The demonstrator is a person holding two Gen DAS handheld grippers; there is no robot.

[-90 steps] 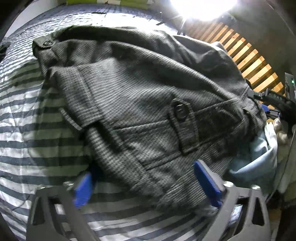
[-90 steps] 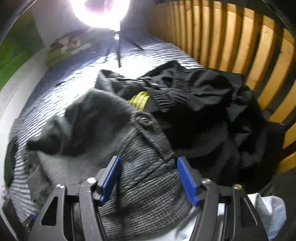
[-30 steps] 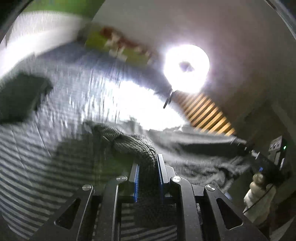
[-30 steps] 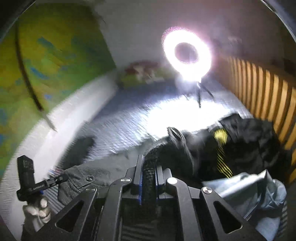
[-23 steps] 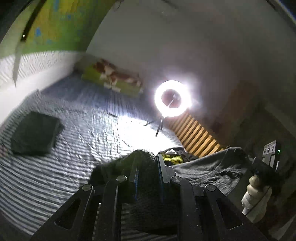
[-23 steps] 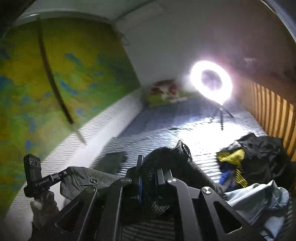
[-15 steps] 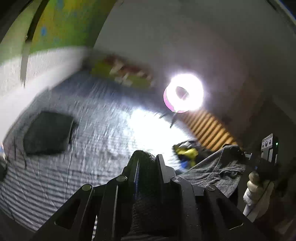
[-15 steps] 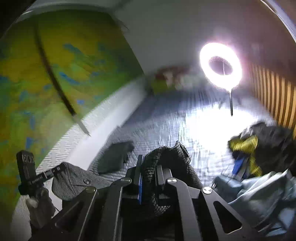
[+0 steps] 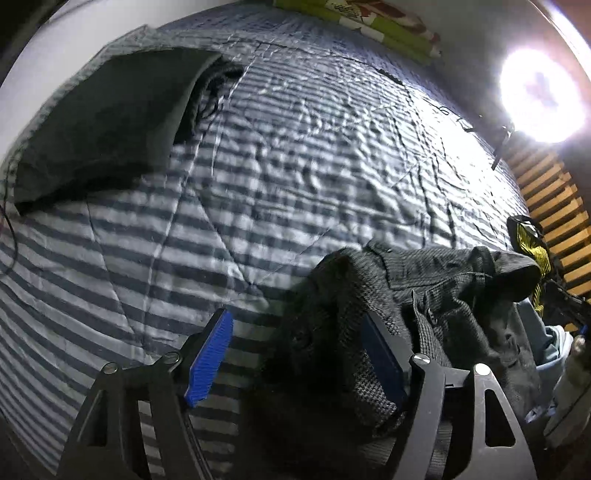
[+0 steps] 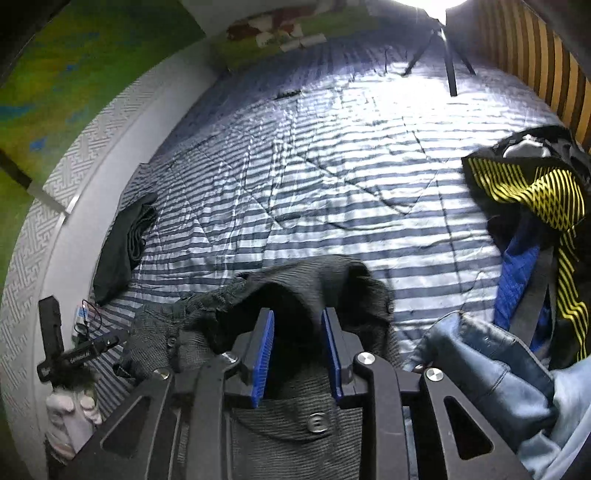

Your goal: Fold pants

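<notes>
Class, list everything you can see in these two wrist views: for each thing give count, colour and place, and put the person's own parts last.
grey pants: one, dark grey weave, crumpled at near edge of the bed, between both grippers' jaws
striped quilt: one, blue-grey and white, covering bed
folded garment: one, dark, far left on quilt
black and yellow garment: one, right side pile
light blue garment: one, near right
ring light: one, bright white, far end
wooden slats: tan, right side
pillow: one, green patterned, head of bed
left gripper: black, blue pads, opening
right gripper: black, blue pads, opening
gloved hand: white, holding left gripper
</notes>
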